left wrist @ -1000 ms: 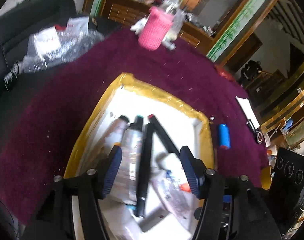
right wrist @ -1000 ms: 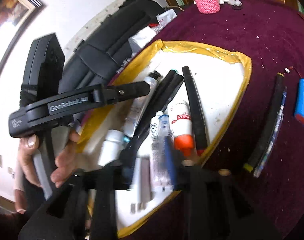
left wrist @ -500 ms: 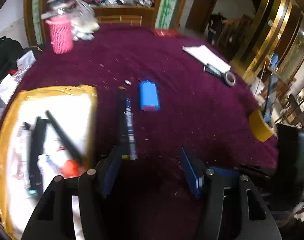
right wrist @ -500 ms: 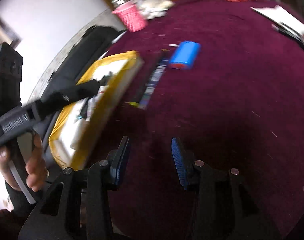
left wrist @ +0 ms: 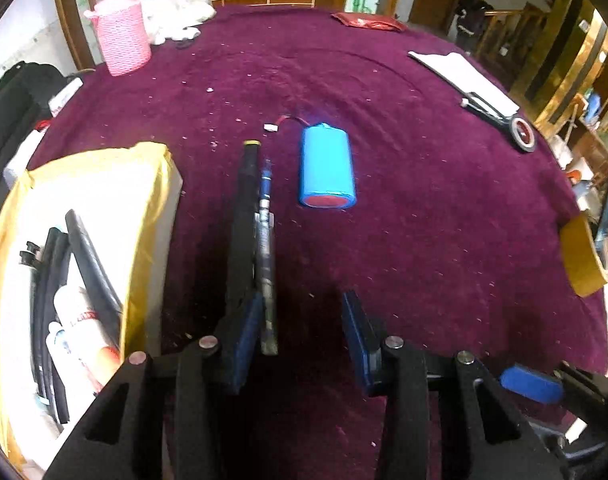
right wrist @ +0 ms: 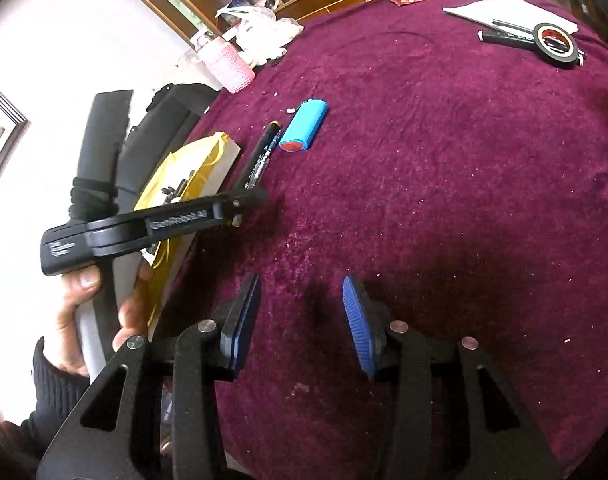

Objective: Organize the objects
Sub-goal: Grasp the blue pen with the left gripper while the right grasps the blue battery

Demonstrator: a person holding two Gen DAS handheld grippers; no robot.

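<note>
**Both grippers empty over the maroon surface**

Left gripper point(left wrist: 302, 338) low over the maroon surface point(left wrist: 423, 220), jaws apart, gripping nothing — black marker point(left wrist: 246, 200) and thin pen point(left wrist: 266, 240) lying side by side at 12 o'clock, pen end just beside the left pad. Blue battery pack point(left wrist: 327, 168) at 1 o'clock. Yellow-edged tray point(left wrist: 152, 216) at 9 o'clock, holding tubes and markers. Right gripper point(right wrist: 302, 320) likewise parted, empty.

One blue battery pack point(left wrist: 326, 168); two pens point(left wrist: 246, 216); one box point(left wrist: 104, 184); one pink cup point(left wrist: 122, 38); one tape roll point(left wrist: 521, 133).
</note>
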